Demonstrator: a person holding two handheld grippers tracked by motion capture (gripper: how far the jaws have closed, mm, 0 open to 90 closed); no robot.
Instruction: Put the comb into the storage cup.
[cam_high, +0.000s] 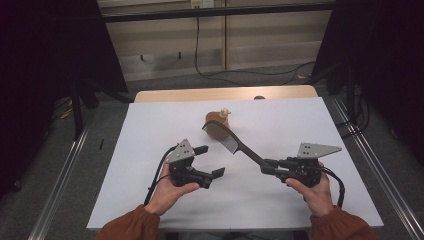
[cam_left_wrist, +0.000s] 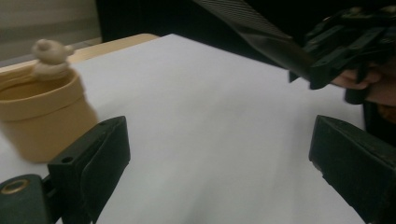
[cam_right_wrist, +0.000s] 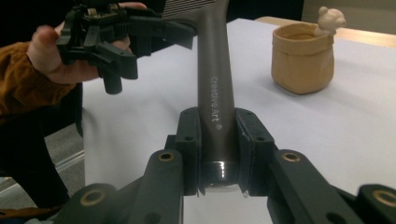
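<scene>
Between the right tongs (cam_right_wrist: 217, 154): comb (cam_right_wrist: 213, 93) handle, clamped.

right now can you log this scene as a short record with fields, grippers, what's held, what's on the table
surface: white table top
right gripper: shut on the handle of the comb
comb: dark, long handle marked "Creative Art", raised off the table, toothed end toward the pot
left gripper: open, nothing between its jaws, held above the table
pot: tan, soft-looking, upright at the far middle of the table
figure: small pale figure perched on the pot's rim
contact: whether the comb touches the pot cannot be told
</scene>
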